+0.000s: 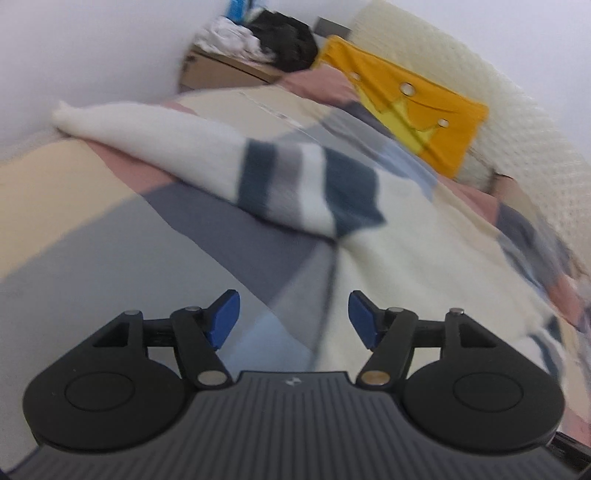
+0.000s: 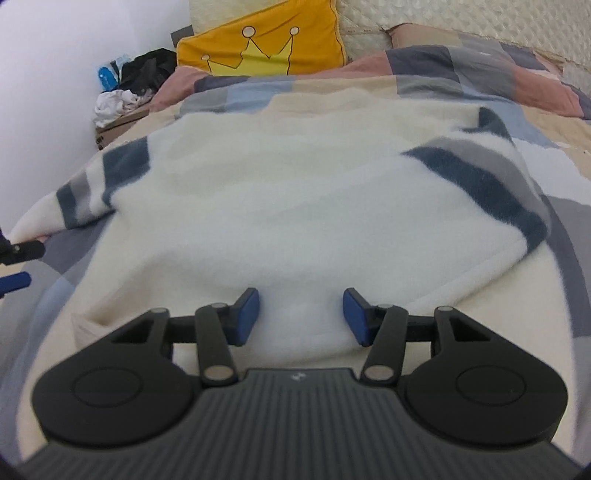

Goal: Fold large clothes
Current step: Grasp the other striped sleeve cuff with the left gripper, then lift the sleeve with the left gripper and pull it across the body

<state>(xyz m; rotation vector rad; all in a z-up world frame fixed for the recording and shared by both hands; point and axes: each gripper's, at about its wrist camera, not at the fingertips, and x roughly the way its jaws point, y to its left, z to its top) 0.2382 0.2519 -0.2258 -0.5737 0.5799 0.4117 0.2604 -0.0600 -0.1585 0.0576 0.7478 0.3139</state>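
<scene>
The left gripper (image 1: pixel 294 318) points downward over the bed's patchwork quilt of grey, beige, pink and pale-blue blocks (image 1: pixel 92 236), its 2 blue-padded fingers (image 1: pixel 225 317) spread apart with nothing between them; only quilt and the garment's near edge lie beyond the tips. In the right wrist view this same gripper shows at the far left edge, beside the garment's left sleeve. The large cream fleece sweater with navy and grey stripes (image 2: pixel 295 206) lies spread flat across the quilt, its left sleeve (image 1: pixel 147 136) stretched out towards the white wall (image 1: pixel 92 48), its right sleeve folded inward over the body. The right gripper (image 2: pixel 301 315) also tilts down, low at the sweater's near hem, fingers (image 2: pixel 356 317) parted about halfway with a ridge of cream fleece bunched between them; whether the pads press on it cannot be told. Behind sit a yellow-orange cushion with a crown design (image 2: pixel 258 40) and a quilted cream headboard (image 2: pixel 461 14).
</scene>
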